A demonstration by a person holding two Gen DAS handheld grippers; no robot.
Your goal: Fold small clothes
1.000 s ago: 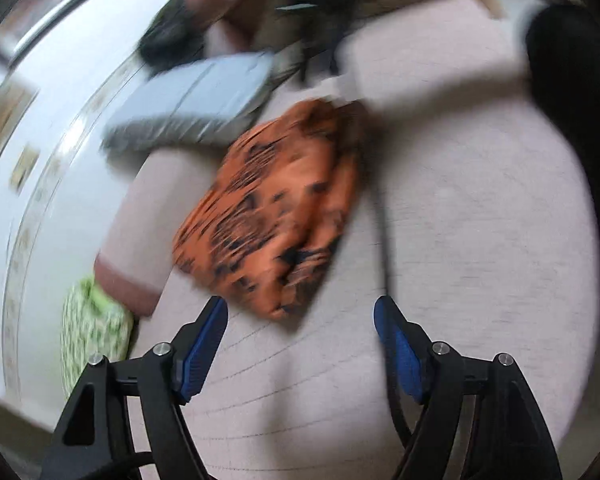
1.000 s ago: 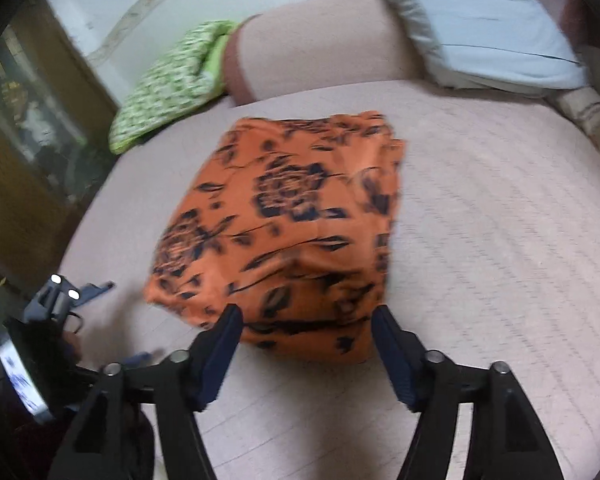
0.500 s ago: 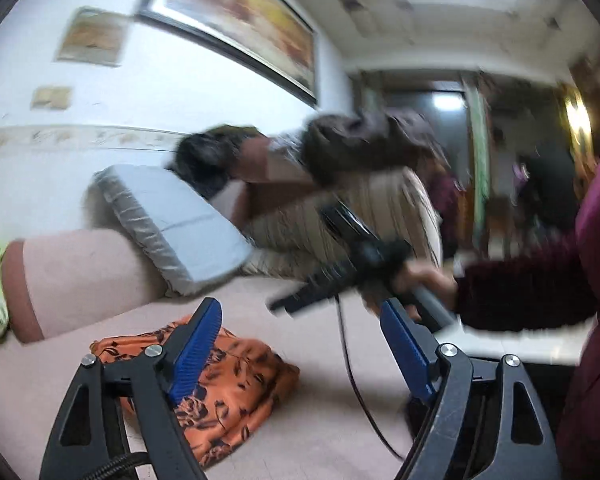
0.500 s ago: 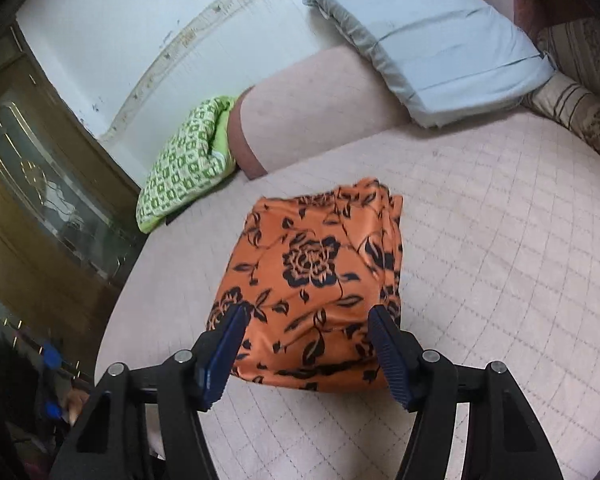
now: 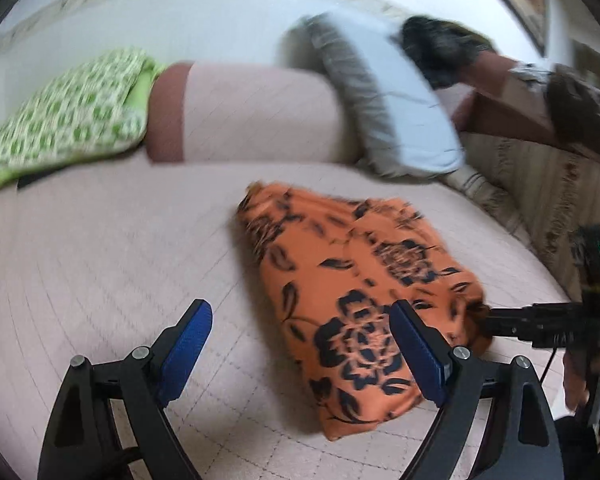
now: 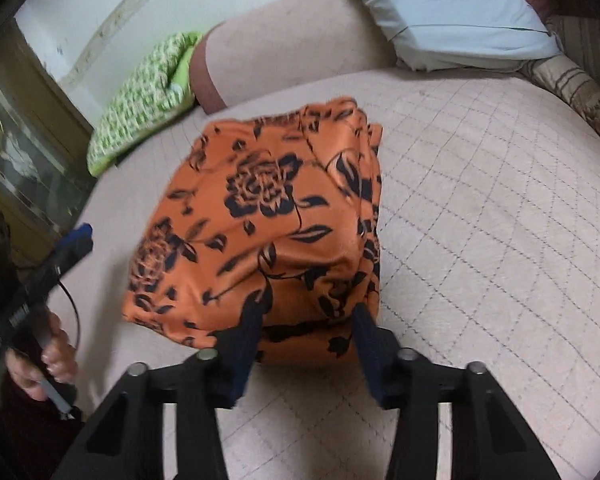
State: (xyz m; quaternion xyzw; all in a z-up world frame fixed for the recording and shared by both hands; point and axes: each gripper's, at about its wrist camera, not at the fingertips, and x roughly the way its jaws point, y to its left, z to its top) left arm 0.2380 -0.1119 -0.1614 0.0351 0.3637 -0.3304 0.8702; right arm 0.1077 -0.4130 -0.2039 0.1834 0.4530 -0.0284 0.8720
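Folded orange garment (image 6: pixel 268 236) with a black floral print, lying on the quilted pink bedcover (image 6: pixel 480 208) toward the foot of a pink bolster (image 6: pixel 292 36). Right wrist view: the right gripper (image 6: pixel 306 320) sits at the near edge of the garment, its two dark fingers (image 6: pixel 246 334) partly closed and pressed against the fabric, which bulges up between them; whether the cloth is actually pinched cannot be told from this angle. Left wrist view: the left gripper (image 5: pixel 300 340) hangs above the bedcover with its jaws spread wide and nothing between them; its blue right pad (image 5: pixel 418 350) overlaps the near left part of the garment (image 5: pixel 360 280) in the picture, while the left pad is over bare bedcover (image 5: pixel 100 260). The same view shows the right gripper's black body (image 5: pixel 548 322) reaching in from the right edge and meeting the garment's right corner. Background: a green patterned cushion (image 5: pixel 68 116) beside the bolster (image 5: pixel 252 116) on its left, and a pale blue pillow (image 6: pixel 448 12) leaning on the bolster's right end, with a striped beige cushion (image 6: pixel 572 80) just beyond it. The person's left hand (image 6: pixel 40 360), gripping the left tool's handle, shows at the lower left of the right wrist view. The left view is motion-blurred.
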